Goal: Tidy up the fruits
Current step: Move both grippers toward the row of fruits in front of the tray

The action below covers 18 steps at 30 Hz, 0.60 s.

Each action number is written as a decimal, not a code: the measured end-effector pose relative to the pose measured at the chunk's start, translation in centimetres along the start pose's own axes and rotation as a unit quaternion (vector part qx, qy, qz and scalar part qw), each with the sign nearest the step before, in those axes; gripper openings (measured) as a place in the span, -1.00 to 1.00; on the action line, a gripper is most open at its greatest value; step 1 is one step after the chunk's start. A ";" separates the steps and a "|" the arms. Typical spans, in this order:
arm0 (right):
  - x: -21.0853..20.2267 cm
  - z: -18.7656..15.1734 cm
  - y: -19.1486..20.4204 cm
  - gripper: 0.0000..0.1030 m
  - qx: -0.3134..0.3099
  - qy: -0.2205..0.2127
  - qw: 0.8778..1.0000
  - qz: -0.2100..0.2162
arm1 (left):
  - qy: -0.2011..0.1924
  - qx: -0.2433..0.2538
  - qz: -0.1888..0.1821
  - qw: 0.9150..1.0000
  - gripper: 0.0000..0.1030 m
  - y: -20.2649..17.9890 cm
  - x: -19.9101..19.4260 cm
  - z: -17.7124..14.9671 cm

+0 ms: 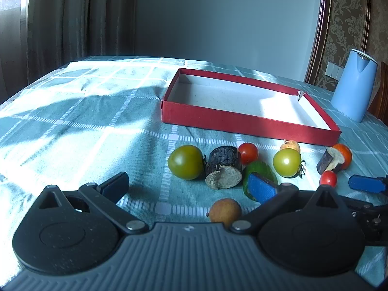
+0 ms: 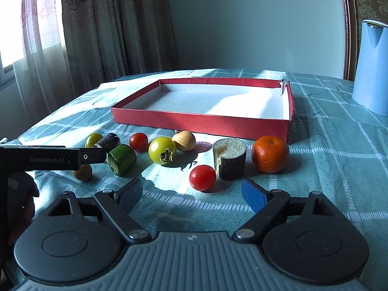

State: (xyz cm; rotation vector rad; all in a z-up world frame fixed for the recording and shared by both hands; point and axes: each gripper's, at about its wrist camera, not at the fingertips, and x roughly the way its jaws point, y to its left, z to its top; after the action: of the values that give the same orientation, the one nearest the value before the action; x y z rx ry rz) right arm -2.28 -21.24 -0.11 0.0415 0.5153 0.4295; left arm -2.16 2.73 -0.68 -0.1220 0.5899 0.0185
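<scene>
A row of fruits lies on the checked cloth in front of an empty red tray (image 1: 249,123) (image 2: 201,118). In the left wrist view my open left gripper (image 1: 189,186) sits just before a longan (image 1: 225,210), a green tomato (image 1: 186,162), a dark cut piece (image 1: 224,167) and a green cut piece (image 1: 259,169). In the right wrist view my open right gripper (image 2: 191,194) faces a red cherry tomato (image 2: 202,177), a dark cut cylinder (image 2: 230,158), an orange (image 2: 270,154) and a green tomato (image 2: 162,150). Both grippers are empty.
A light blue kettle (image 1: 354,87) (image 2: 371,68) stands right of the tray. Curtains and a window are at the left, a wall behind. The left gripper's body (image 2: 48,161) shows at the left of the right wrist view, over the fruits there.
</scene>
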 end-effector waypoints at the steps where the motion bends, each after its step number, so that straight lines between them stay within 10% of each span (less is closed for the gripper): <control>1: 0.0 0.0 -0.1 0.74 0.002 -0.001 1.000 -0.002 | 0.001 -0.001 0.000 1.000 1.00 0.0 0.0 0.0; 18: 0.4 -0.1 -0.1 0.74 0.007 0.008 1.000 -0.012 | 0.002 -0.005 -0.004 1.000 1.00 0.0 0.2 -0.1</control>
State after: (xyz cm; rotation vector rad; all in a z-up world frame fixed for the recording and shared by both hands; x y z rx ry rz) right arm -2.01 -21.14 -0.43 0.0456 0.5349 0.4032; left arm -2.08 2.75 -0.82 -0.1335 0.5934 0.0133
